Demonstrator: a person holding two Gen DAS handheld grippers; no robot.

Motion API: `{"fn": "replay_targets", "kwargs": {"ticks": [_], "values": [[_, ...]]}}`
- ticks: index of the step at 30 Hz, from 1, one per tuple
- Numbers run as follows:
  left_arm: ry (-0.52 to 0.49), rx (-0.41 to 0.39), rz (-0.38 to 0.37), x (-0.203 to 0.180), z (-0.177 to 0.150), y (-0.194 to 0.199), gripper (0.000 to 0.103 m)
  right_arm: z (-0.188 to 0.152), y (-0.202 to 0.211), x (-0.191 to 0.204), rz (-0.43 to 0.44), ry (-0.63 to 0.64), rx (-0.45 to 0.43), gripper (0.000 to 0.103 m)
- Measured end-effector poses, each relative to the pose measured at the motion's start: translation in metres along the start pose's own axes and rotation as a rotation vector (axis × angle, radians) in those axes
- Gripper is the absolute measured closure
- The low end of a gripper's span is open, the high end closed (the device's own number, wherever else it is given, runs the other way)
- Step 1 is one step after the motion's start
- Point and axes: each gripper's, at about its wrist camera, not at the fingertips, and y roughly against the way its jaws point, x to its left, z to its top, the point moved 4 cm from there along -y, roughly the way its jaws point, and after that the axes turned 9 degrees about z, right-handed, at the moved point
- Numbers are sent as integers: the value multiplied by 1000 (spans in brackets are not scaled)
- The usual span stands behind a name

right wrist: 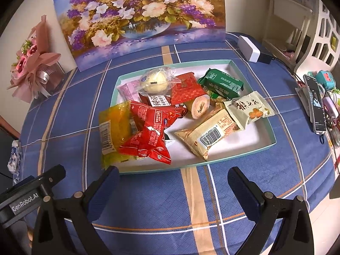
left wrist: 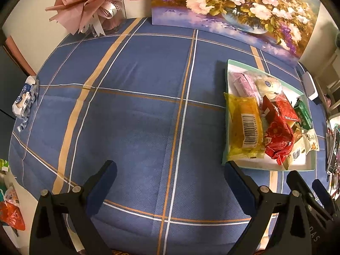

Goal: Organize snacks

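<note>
A shallow white tray with a teal rim [right wrist: 263, 125] [left wrist: 230, 63] sits on the blue checked tablecloth and holds several wrapped snacks. Among them are a yellow packet [right wrist: 112, 131] [left wrist: 244, 125], red packets [right wrist: 148, 133] [left wrist: 276, 131], a green packet [right wrist: 223, 82] [left wrist: 303, 112], a beige barcoded packet [right wrist: 208, 136] and a clear-wrapped pale bun [right wrist: 155, 80]. My right gripper [right wrist: 173, 178] stands open just in front of the tray's near rim, holding nothing. My left gripper [left wrist: 170, 172] is open over bare cloth, left of the tray, with the right gripper's fingers [left wrist: 297, 182] beside it.
A flower painting [right wrist: 140, 19] leans on the wall behind the tray. A pink bouquet [right wrist: 31, 61] stands at the back left. A white box [right wrist: 248, 47], a phone [right wrist: 316, 104] and small clutter lie at the right edge. A crumpled blue-white wrapper [left wrist: 25, 97] lies at the left edge.
</note>
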Motion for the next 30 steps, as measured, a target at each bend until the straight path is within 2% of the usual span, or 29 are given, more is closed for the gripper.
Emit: {"fn": "replay_targets", "kwargs": {"ticks": [30], "values": [[-7,25,8,0,-1,-7,2,-1,-6,-1,-2,15,21,0]]}}
